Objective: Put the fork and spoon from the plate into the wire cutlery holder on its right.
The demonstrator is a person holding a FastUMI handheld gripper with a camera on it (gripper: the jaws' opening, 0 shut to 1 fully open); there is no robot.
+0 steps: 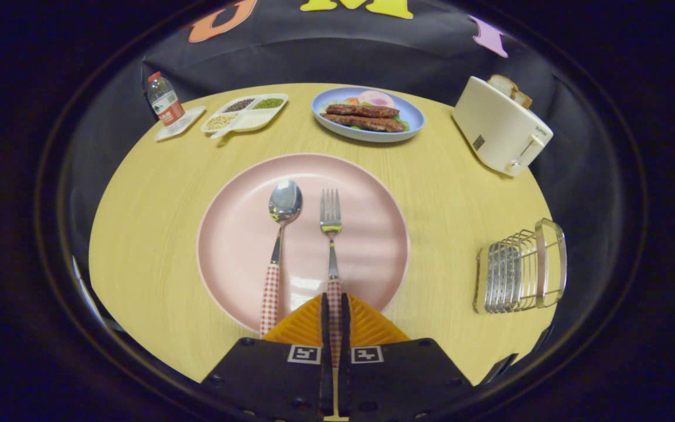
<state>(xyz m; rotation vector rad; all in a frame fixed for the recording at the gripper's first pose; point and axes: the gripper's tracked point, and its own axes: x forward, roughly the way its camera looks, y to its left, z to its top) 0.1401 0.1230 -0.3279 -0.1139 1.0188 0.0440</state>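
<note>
I have the hand-held gripper [334, 302] closed down on the fork [331, 234], both fingers pressing the checked handle from either side with only a narrow slot between them. The fork lies flat on the pink plate [238, 246], its long axis running straight away from the fingers, tines pointing toward the far side of the bench [150, 234] and handle end back under the gripper. The spoon [280, 234] lies just beside it on the left, nearly parallel, bowl toward the far side and facing up, its checked handle reaching past the plate's near rim. The two do not touch. The wire cutlery holder [522, 271] stands on the bench well to the right of the plate. Beyond the plate I see a blue dish of food [411, 120], a divided tray [244, 112], a small bottle [164, 101] and a toaster [498, 132].
</note>
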